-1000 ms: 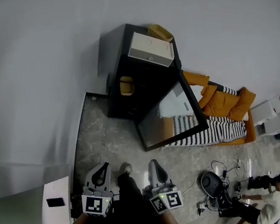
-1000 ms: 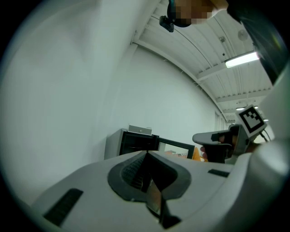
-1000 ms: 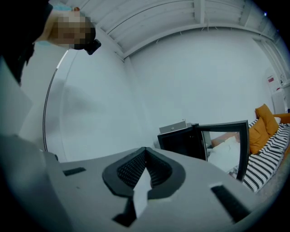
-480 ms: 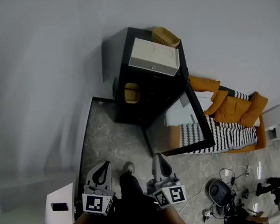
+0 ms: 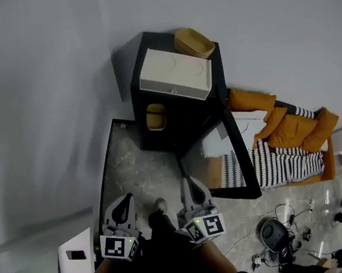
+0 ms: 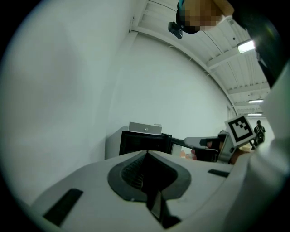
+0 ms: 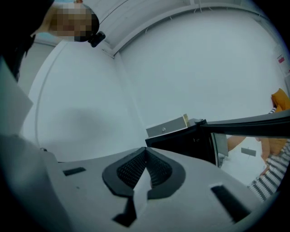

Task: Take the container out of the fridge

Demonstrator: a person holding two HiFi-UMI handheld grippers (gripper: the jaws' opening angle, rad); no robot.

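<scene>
- We saw open floor (image 5: 134, 170) running from us up to the fridge (image 5: 187, 114) mouth.
- Its door (image 5: 219, 160) hung open, bounding our right.
- The wall (image 5: 41, 120) shut off our left.

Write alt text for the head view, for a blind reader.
A black fridge stands open against a white wall, a yellow container visible inside. Below it in the picture, the left gripper and right gripper, both shut and empty, point toward it.

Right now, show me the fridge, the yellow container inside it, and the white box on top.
fridge (image 5: 188, 124), head view, its dark open front
yellow container (image 5: 155, 117), head view, its middle
white box (image 5: 174, 75), head view, middle of its top face
</scene>
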